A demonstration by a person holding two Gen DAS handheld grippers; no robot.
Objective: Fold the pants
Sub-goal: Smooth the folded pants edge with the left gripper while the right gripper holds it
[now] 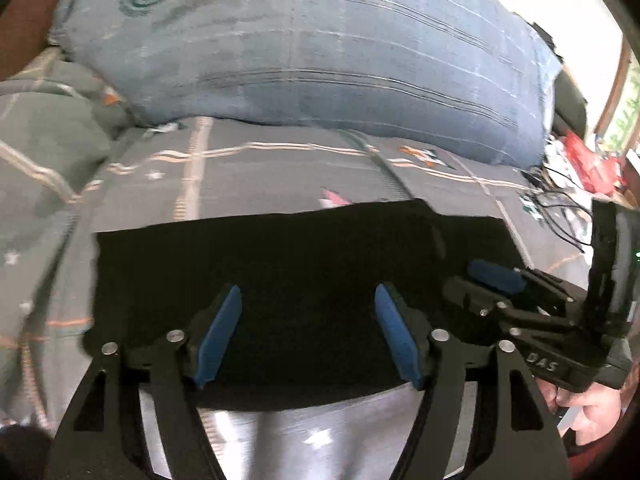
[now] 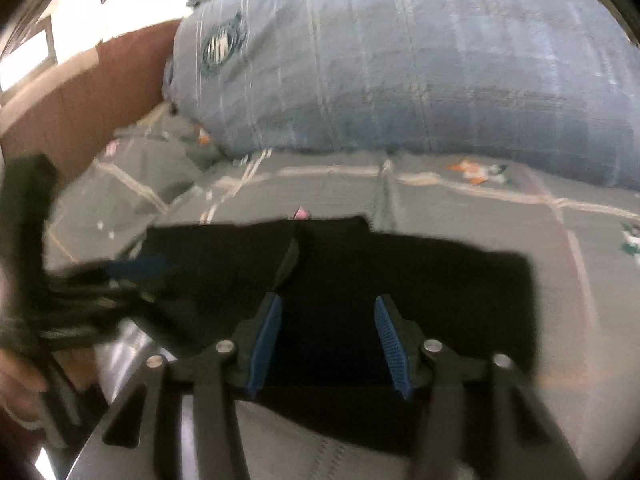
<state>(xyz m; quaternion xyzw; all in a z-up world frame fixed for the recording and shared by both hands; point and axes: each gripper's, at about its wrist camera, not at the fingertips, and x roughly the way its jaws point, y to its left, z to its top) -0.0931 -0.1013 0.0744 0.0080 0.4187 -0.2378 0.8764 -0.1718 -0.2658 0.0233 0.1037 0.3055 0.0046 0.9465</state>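
The black pants (image 1: 288,264) lie folded into a flat rectangle on the grey patterned bedsheet (image 1: 240,176). They also show in the right wrist view (image 2: 420,280). My left gripper (image 1: 308,300) is open and empty, its blue pads spread above the near part of the pants. My right gripper (image 2: 328,308) is open and empty above the pants' near edge. In the left wrist view the right gripper (image 1: 496,276) sits at the pants' right side. In the right wrist view the left gripper (image 2: 136,268) is blurred at the pants' left side.
A large blue-grey pillow (image 1: 320,52) lies across the far side of the bed. A brown headboard (image 2: 80,96) stands at the far left. Red items and black wires (image 1: 576,172) clutter the far right beside the bed.
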